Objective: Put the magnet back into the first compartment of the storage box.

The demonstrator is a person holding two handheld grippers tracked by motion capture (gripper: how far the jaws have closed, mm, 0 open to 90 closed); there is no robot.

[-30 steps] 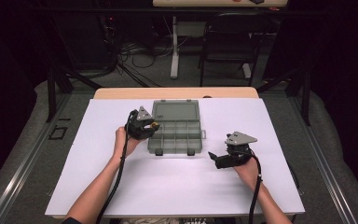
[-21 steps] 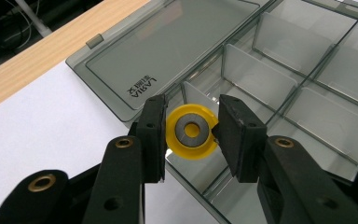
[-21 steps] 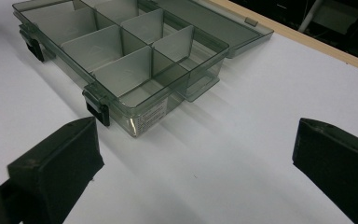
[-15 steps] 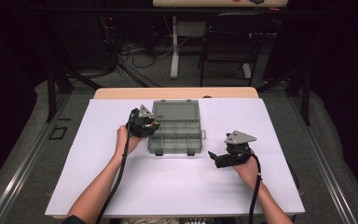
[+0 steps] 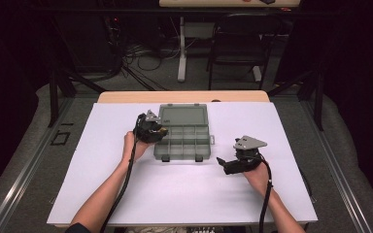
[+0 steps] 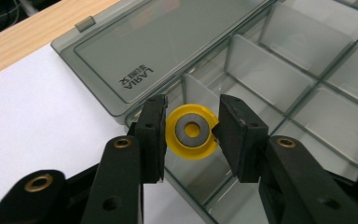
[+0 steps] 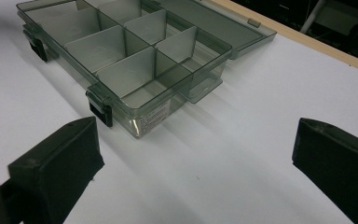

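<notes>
Left gripper (image 6: 192, 133) hovers over the near-left corner compartment of the open grey compartment box (image 5: 182, 133), beside the flat-lying lid (image 6: 163, 44). Its jaws have just been opening; a yellow ring with a grey metal centre (image 6: 192, 131) sits between them, the left pad clear of it, the right pad at its rim, contact uncertain. The box rests mid-table on the white table cover (image 5: 175, 194). Right gripper (image 5: 228, 165) is held low above the cover, right of the box, jaws wide, nothing between them
</notes>
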